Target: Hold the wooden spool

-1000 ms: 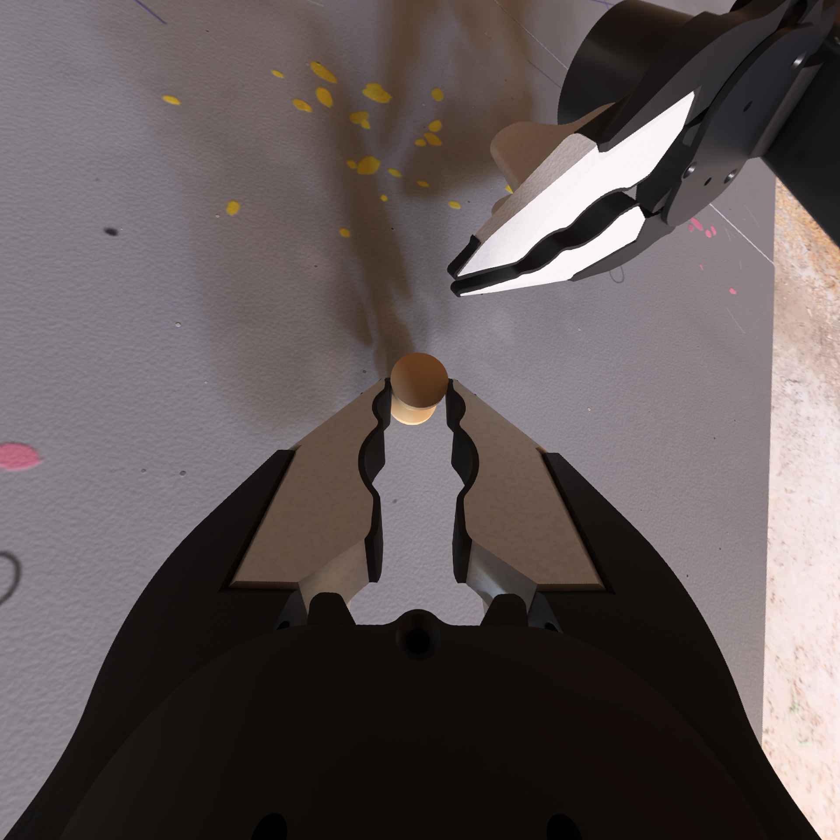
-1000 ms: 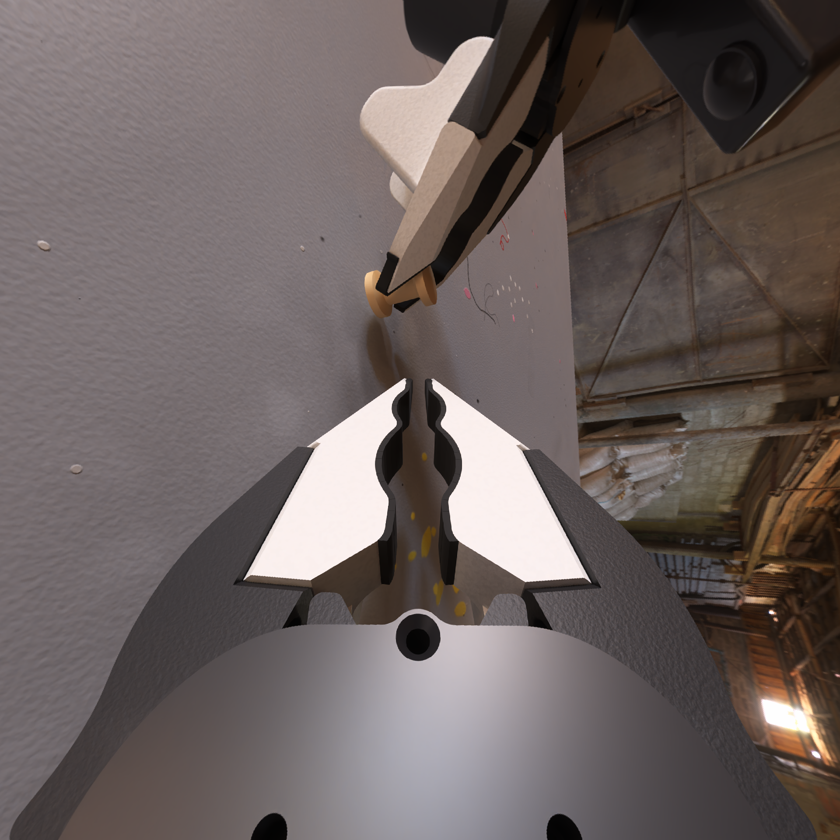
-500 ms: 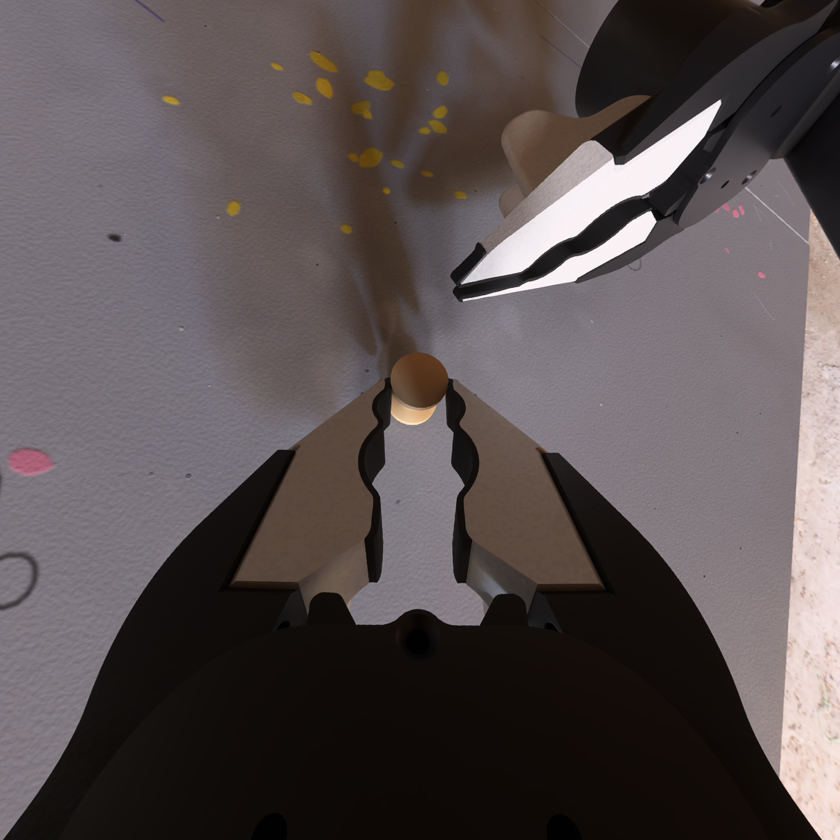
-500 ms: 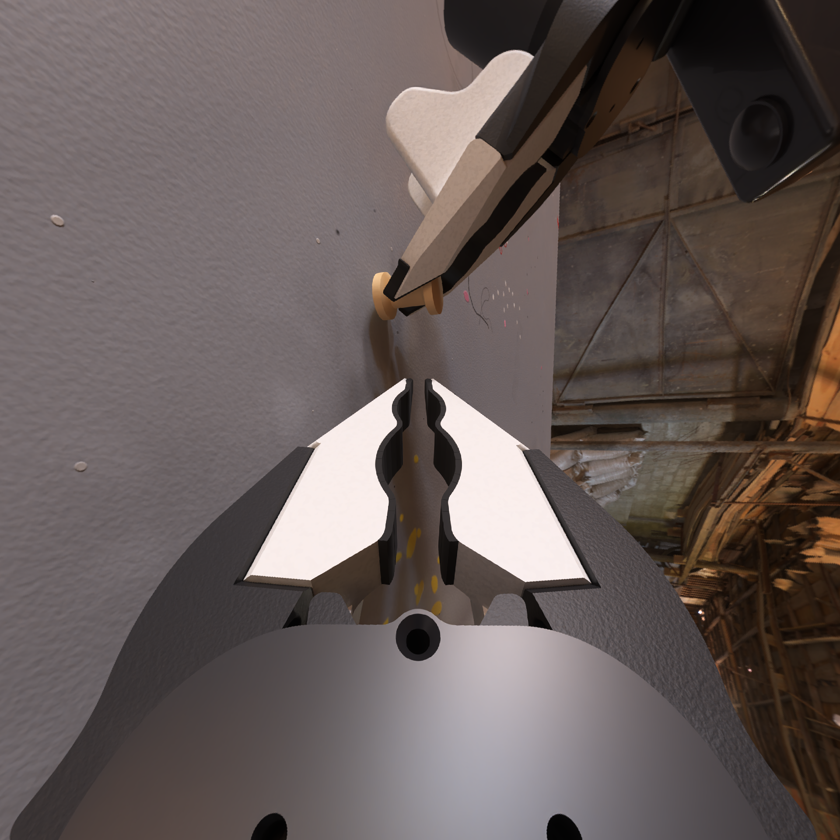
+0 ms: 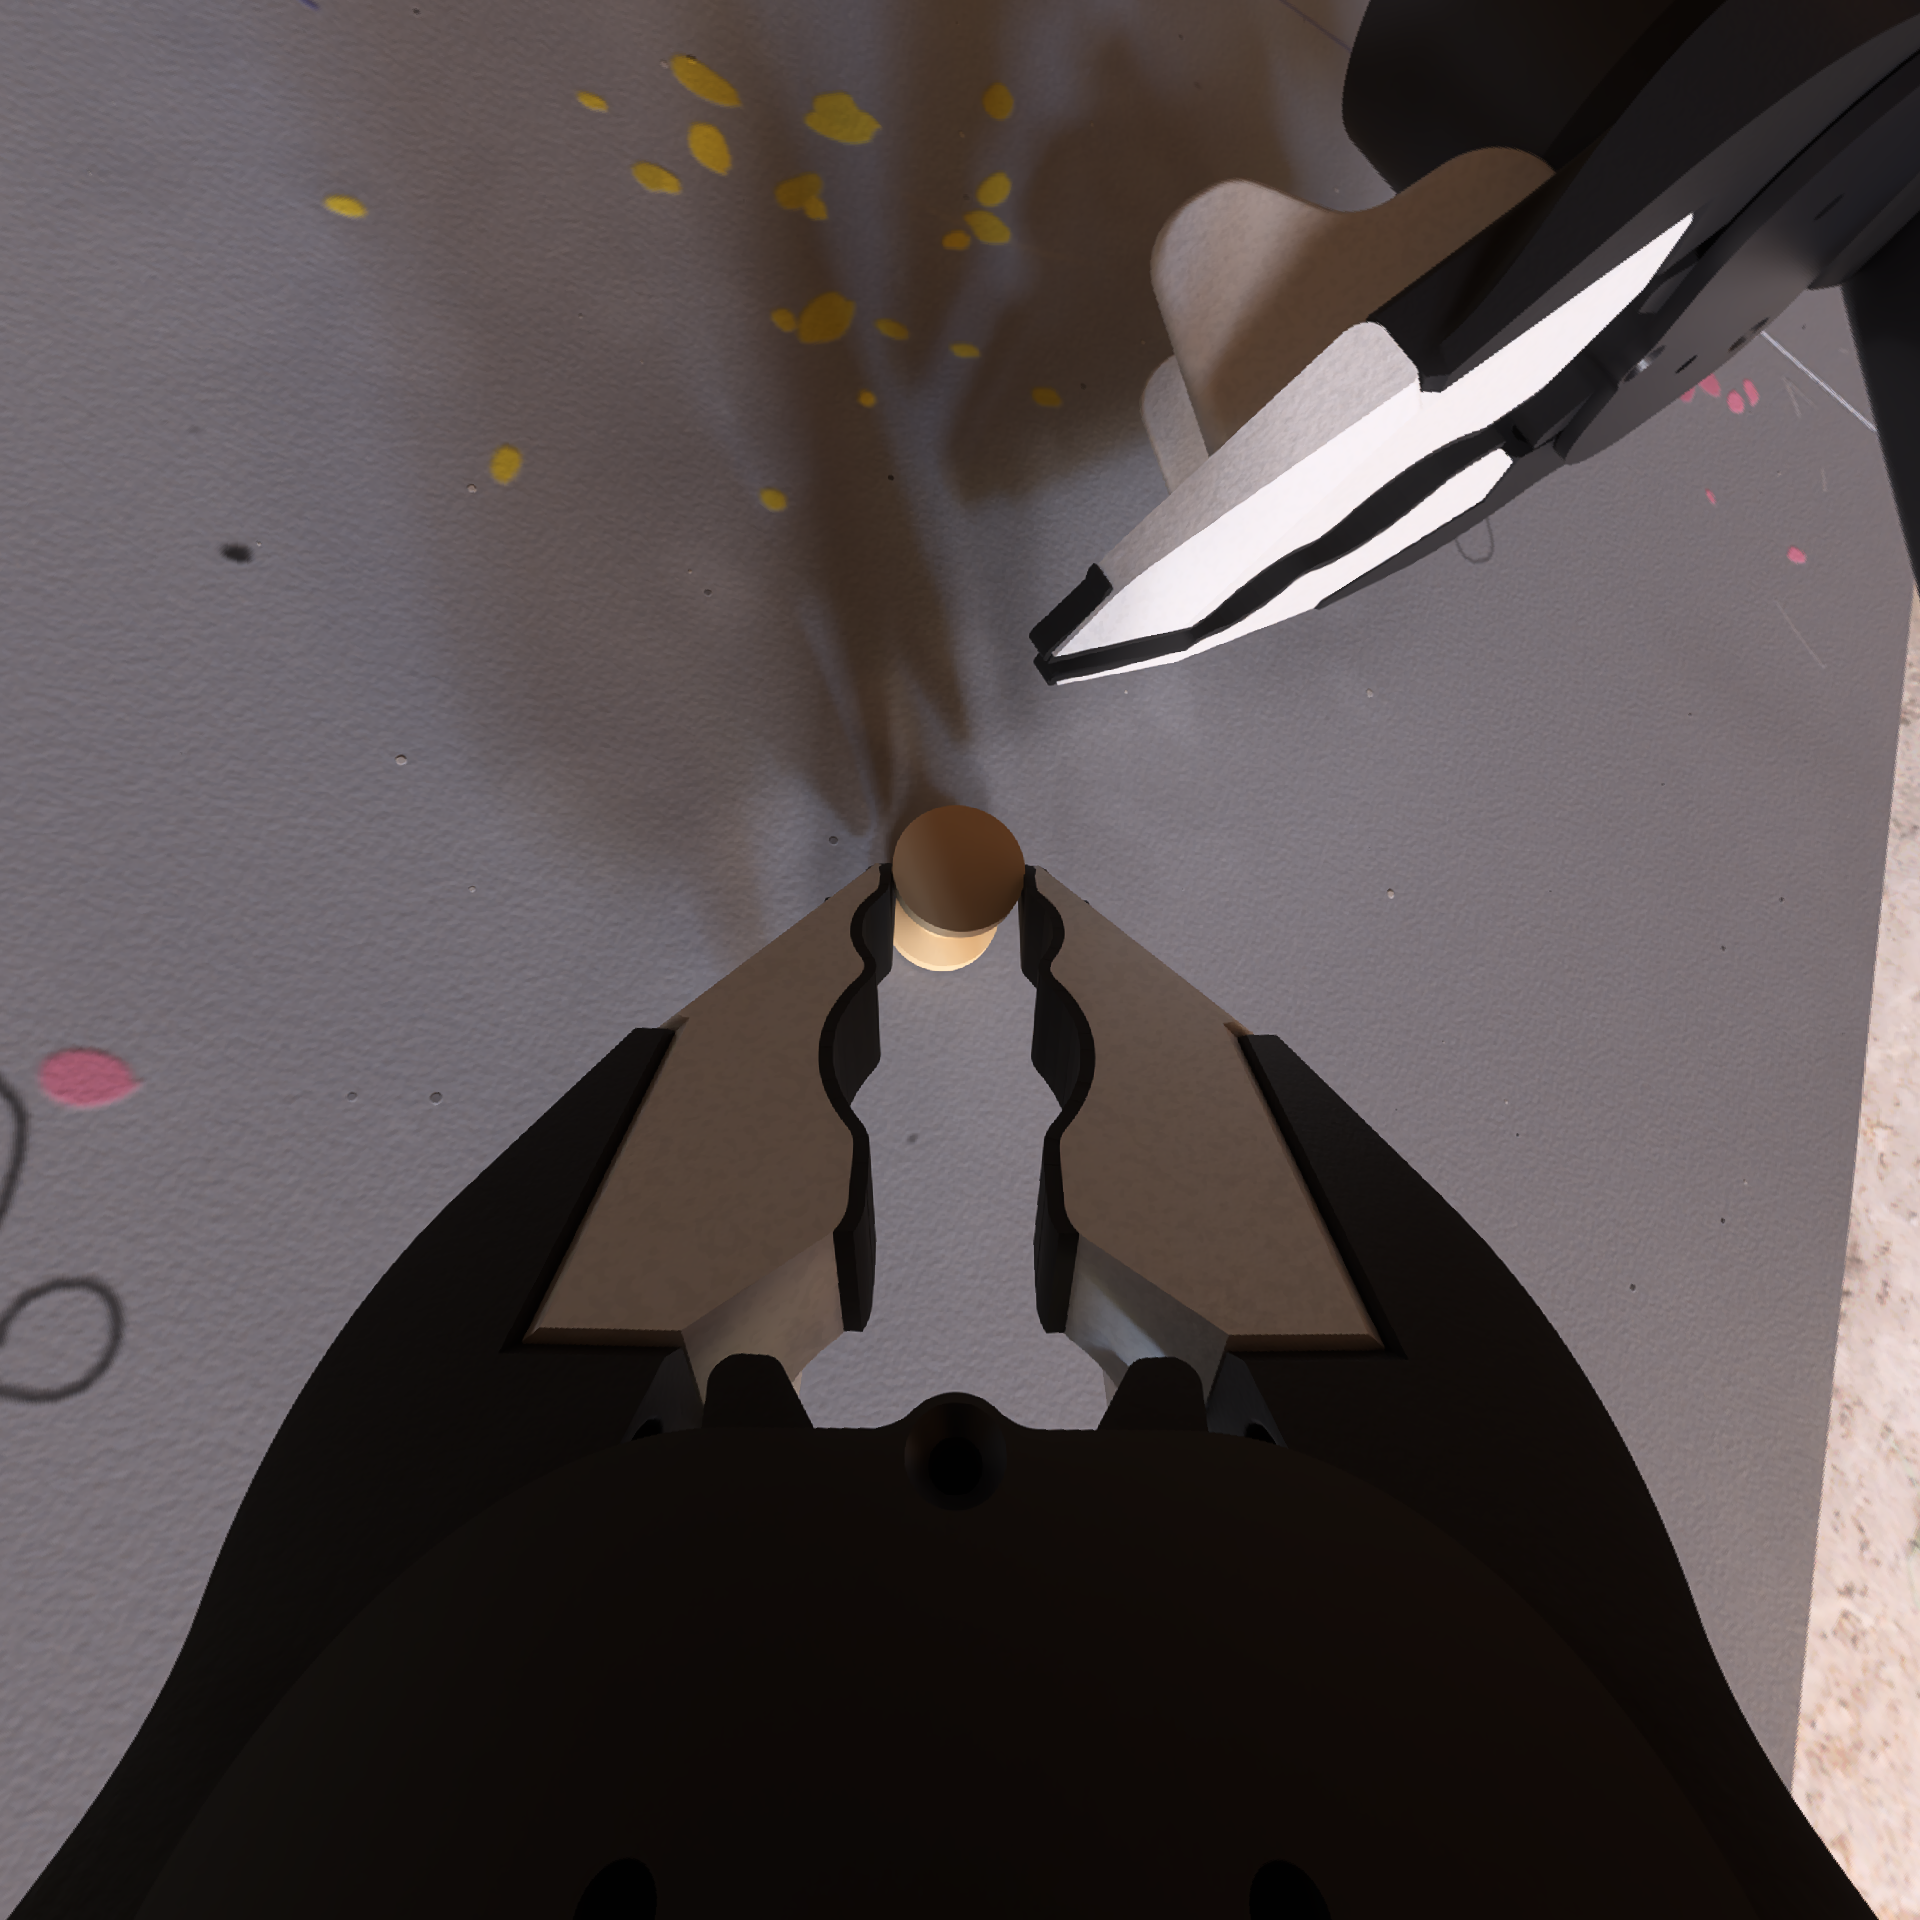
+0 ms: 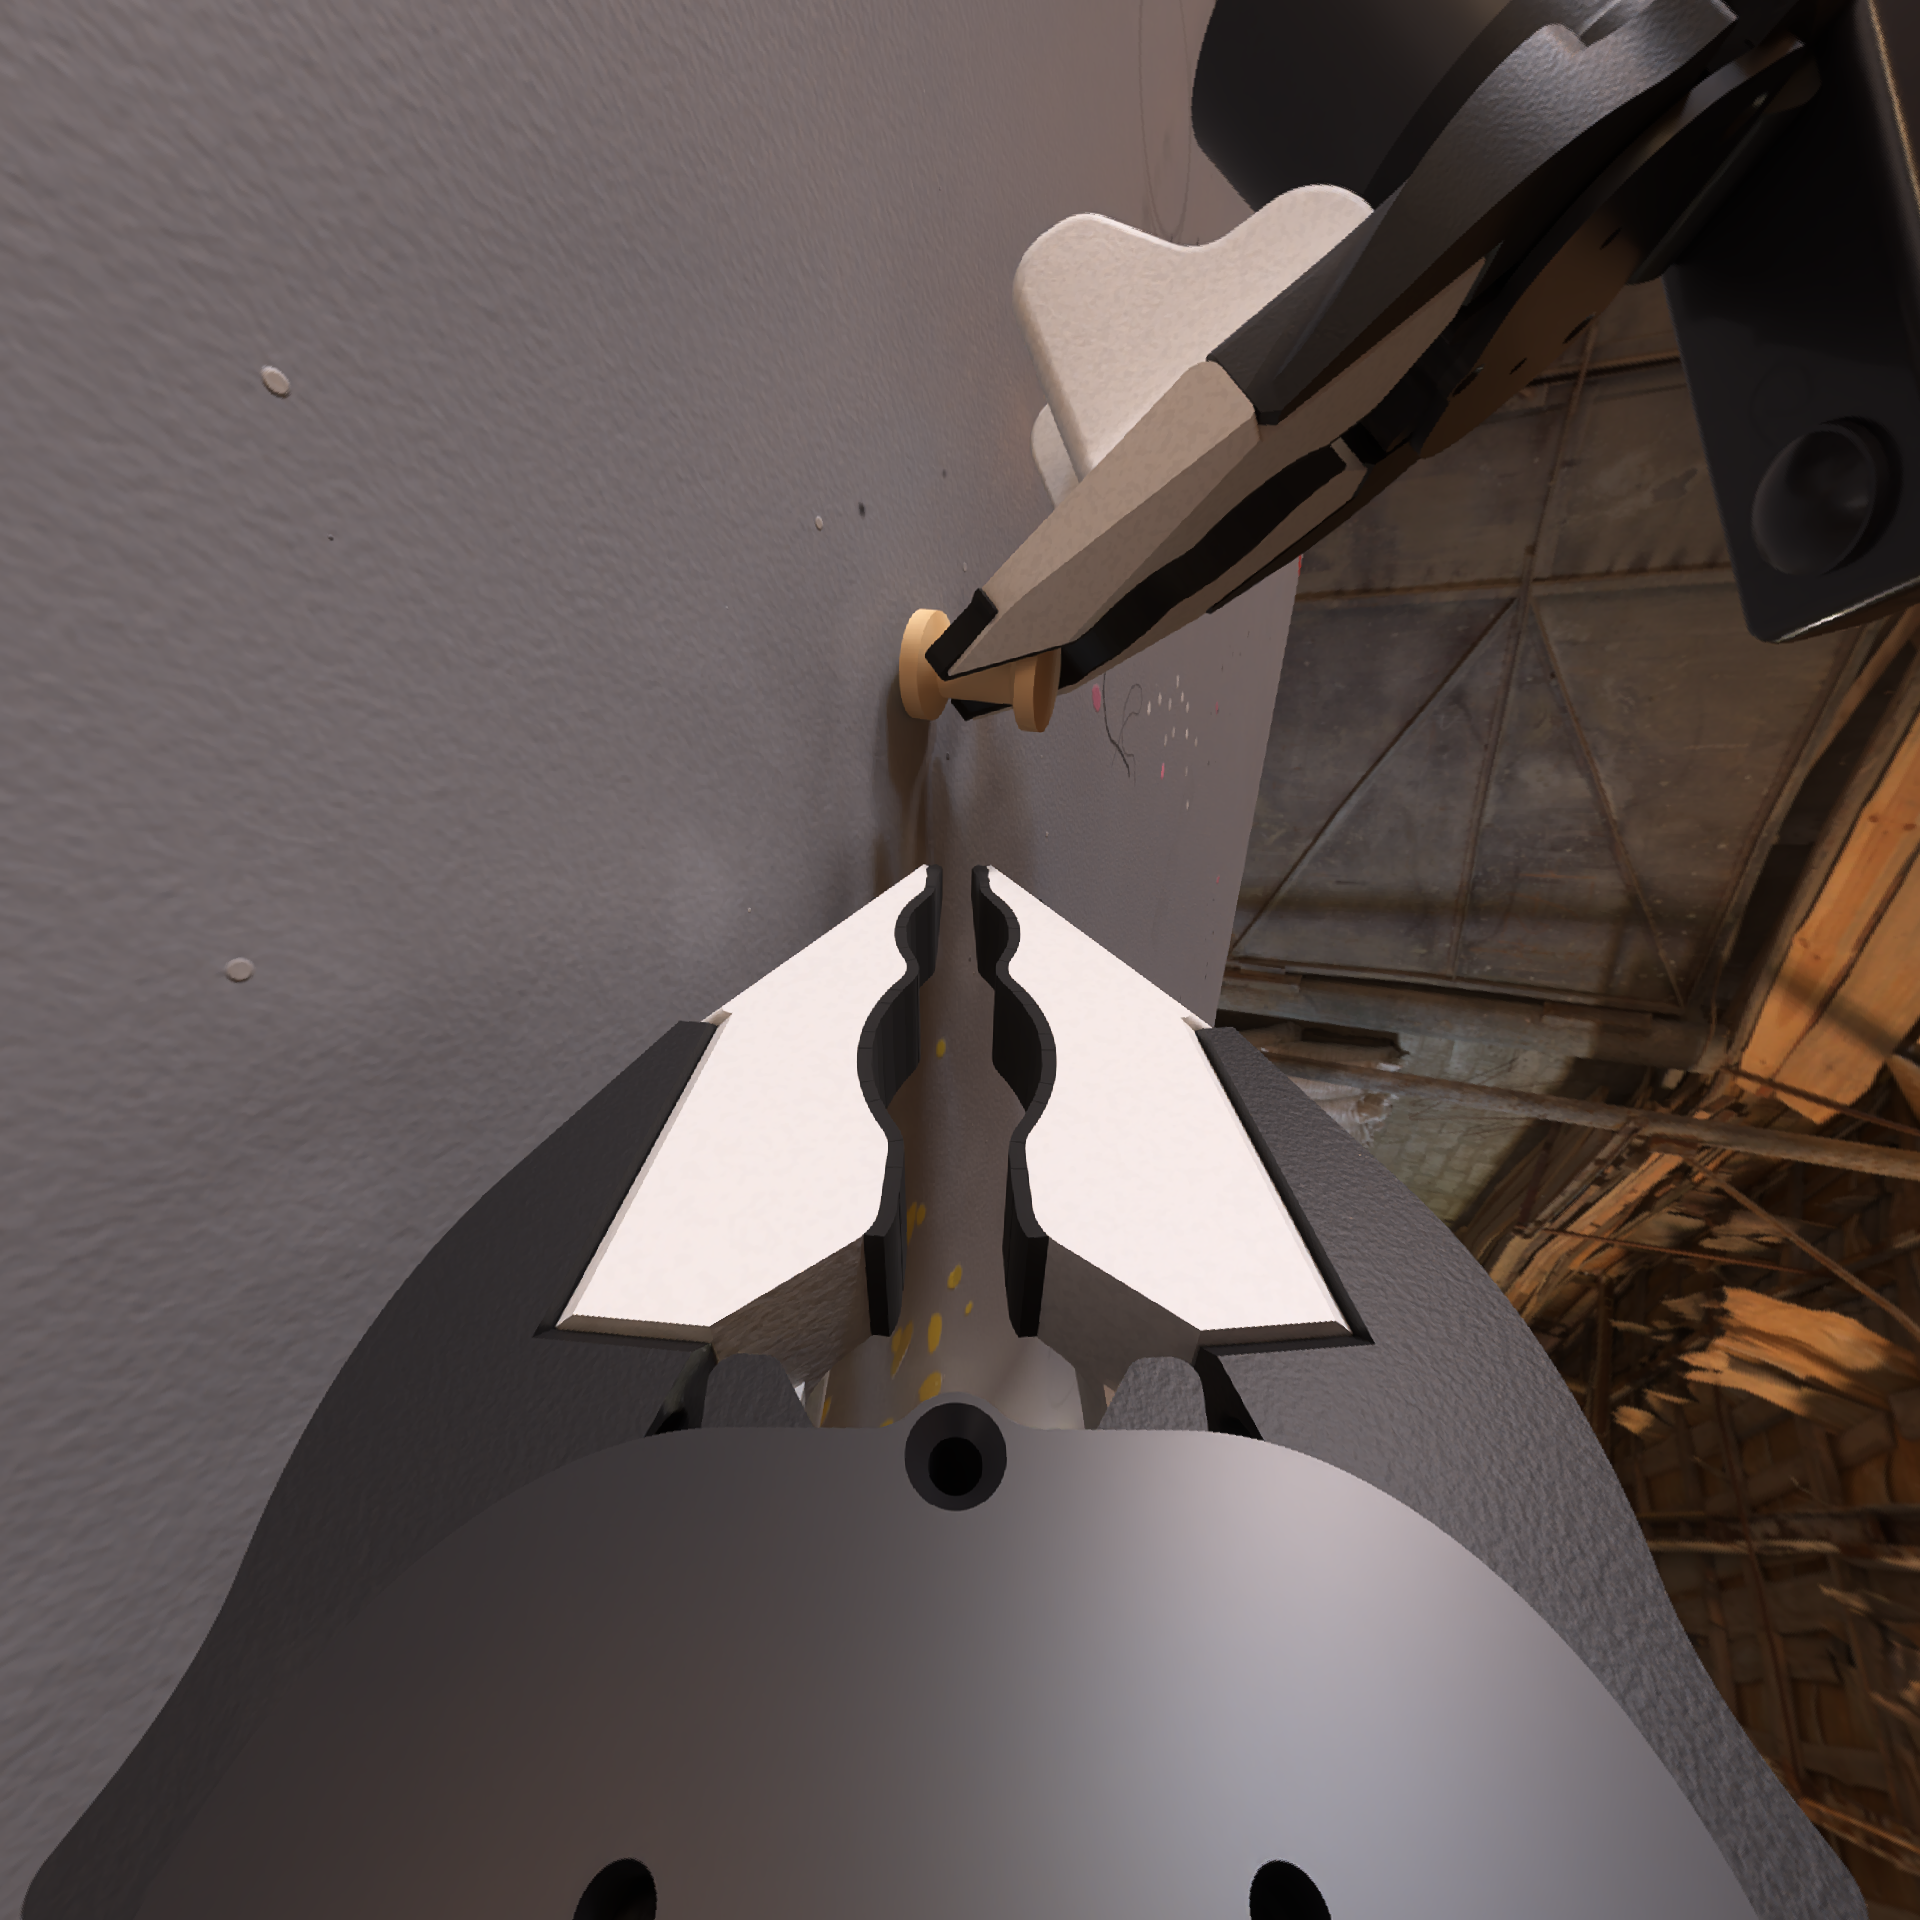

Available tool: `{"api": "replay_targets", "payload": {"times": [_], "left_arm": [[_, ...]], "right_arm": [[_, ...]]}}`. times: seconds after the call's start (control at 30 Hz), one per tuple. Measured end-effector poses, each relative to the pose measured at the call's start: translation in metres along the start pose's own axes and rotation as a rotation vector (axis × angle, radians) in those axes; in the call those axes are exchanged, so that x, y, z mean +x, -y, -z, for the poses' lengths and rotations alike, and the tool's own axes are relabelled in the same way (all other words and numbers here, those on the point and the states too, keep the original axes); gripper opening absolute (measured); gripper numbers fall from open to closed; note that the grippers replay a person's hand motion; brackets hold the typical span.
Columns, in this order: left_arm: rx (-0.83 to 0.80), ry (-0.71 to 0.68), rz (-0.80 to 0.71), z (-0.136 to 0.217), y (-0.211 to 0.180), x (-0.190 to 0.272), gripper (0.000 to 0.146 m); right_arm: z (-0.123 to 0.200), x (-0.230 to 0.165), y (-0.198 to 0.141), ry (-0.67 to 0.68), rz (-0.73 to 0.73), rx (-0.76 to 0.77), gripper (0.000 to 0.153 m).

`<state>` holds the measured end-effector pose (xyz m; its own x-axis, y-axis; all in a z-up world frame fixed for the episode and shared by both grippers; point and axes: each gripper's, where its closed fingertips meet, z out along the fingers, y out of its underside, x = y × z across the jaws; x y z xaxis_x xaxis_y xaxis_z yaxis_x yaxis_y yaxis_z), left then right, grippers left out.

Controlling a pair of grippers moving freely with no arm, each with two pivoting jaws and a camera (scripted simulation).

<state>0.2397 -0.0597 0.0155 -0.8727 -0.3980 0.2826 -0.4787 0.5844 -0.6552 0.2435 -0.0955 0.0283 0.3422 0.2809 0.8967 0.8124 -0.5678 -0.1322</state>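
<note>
Grey, faintly grained tabletop point(image 5: 312, 727) is filling most of both views, speckled with yellow paint flecks point(image 5: 831, 120) and a pink blot point(image 5: 85, 1077); beyond its edge a rough timber-and-metal hall point(image 6: 1558, 1143) is showing. Left gripper point(image 5: 957, 883), black-bodied with tan wavy-edged pads, is clamping its tips on the waist of the wooden spool point(image 5: 956, 883), and the spool's lower flange is sitting against the tabletop. From the right wrist view the spool point(image 6: 925, 677) is appearing as two round pale flanges joined by a narrow stem, pinched by the left gripper point(image 6: 987, 675). Right gripper point(image 6: 951, 878), grey with white pads, is hanging just beside it, its tips nearly together with only a thin slit between them, gripping nothing.
</note>
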Motion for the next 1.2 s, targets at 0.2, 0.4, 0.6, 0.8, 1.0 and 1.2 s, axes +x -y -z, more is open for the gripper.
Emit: {"api": "replay_targets", "payload": {"times": [0.2,0.4,0.6,0.8,1.0,1.2], "left_arm": [[-0.006,-0.008,-0.011,0.0004,-0.0007,0.0005,0.023],[-0.007,-0.052,-0.049,0.0007,-0.0027,0.0046,0.023],[-0.010,-0.062,-0.052,0.0005,-0.0029,0.0057,0.023],[-0.023,-0.050,-0.069,0.0003,-0.0033,0.0058,0.023],[-0.021,-0.047,-0.074,0.0002,-0.0033,0.0058,0.023],[0.000,-0.058,-0.065,0.0008,-0.0035,0.0061,0.023]], "right_arm": [[-0.0010,-0.0008,0.0007,0.011,0.014,0.016,0.005],[-0.0003,-0.0017,0.0040,0.026,0.037,0.059,0.005],[-0.0019,-0.0019,0.0043,0.054,0.042,0.098,0.005],[-0.0031,-0.0016,0.0045,0.100,0.020,0.094,0.005],[-0.0036,-0.0012,0.0053,0.124,-0.001,0.101,0.005],[-0.0034,-0.0009,0.0059,0.068,0.034,0.121,0.005]]}}
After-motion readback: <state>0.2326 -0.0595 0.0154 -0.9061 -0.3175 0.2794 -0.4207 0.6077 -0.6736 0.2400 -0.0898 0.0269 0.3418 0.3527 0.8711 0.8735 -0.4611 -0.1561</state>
